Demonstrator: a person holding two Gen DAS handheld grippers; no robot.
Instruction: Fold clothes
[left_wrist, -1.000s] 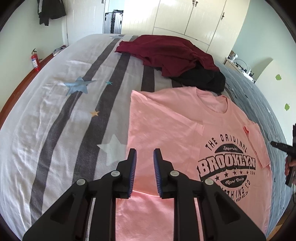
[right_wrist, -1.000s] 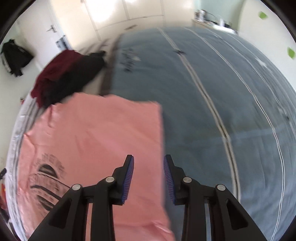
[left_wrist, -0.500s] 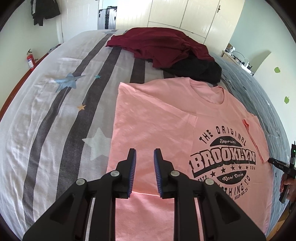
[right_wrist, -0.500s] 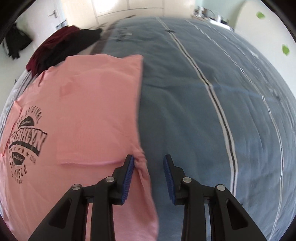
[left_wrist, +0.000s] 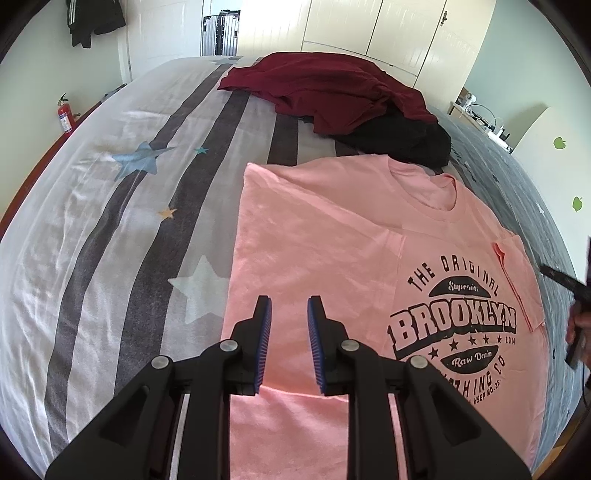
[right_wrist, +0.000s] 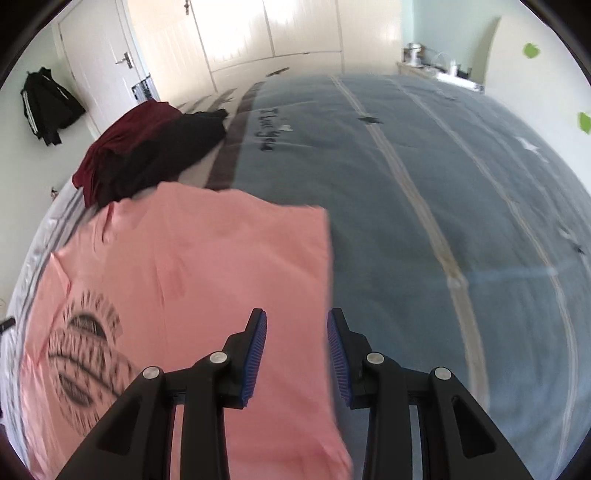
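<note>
Right gripper (right_wrist: 297, 332) back over pink T-shirt (right_wrist: 192, 280) edge, jaws apart, empty.

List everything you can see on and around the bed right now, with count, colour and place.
T-shirt: one, pink with black print, flat on the bed, both sides folded in.
Garment: one, maroon, heaped beyond the T-shirt.
Dark garment: one, black, beside the maroon one.
Bed cover: white-grey striped half with stars, blue-grey half.
Fire extinguisher: one, red, by the wall.
Jacket: one, black, hanging on the wall.
Wardrobe doors: cream, behind the bed.
Left gripper: black, blue pads, open, above the T-shirt.
Right gripper: same, open, over the T-shirt's edge.
</note>
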